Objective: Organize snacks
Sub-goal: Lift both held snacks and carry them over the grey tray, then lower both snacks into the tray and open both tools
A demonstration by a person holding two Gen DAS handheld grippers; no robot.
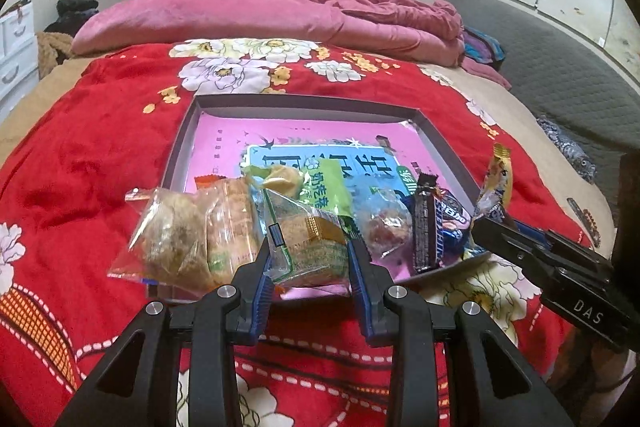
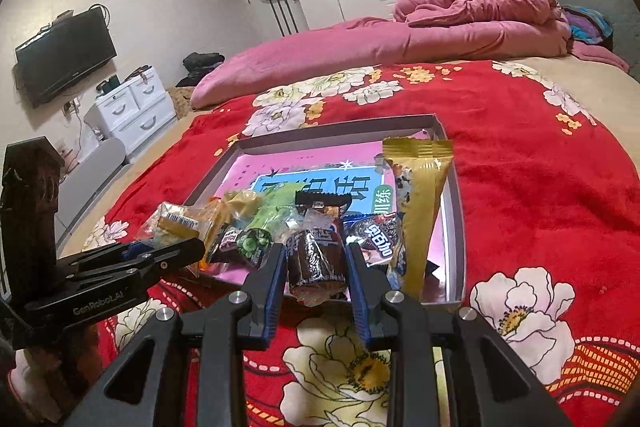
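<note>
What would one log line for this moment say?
left tool: shut on clear-wrapped pastry | right tool: shut on brown-wrapped cake | both at shallow box on red blanket

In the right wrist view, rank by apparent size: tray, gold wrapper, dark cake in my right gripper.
1. tray
2. gold wrapper
3. dark cake, though it sits nearest the camera, so its rank against the wrapper is unsure.

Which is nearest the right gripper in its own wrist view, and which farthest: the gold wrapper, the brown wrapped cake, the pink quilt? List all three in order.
1. Brown wrapped cake: between the fingers of the right gripper.
2. Gold wrapper: just right of it, inside the tray.
3. Pink quilt: far across the bed.
</note>
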